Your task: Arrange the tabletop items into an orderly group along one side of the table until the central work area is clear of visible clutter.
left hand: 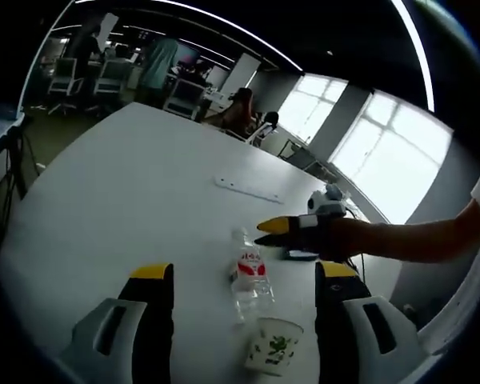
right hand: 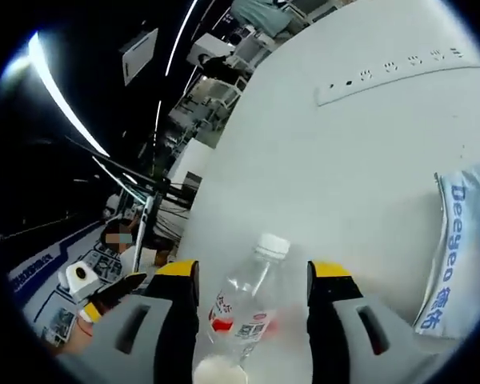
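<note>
your right gripper is spread around the bottle; left gripper also spread. thin, near-empty plastic is light and crushable: grip mid-label, gently

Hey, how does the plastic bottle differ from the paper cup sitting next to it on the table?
The plastic bottle is clear with a red label and a white cap; the paper cup is opaque white with a green leaf print. The bottle is capped, while the cup is open-topped. The bottle stands taller and slimmer than the squat cup. The right gripper has its open jaws either side of the bottle; the cup sits apart from them. Both stand upright on the white table.
</note>
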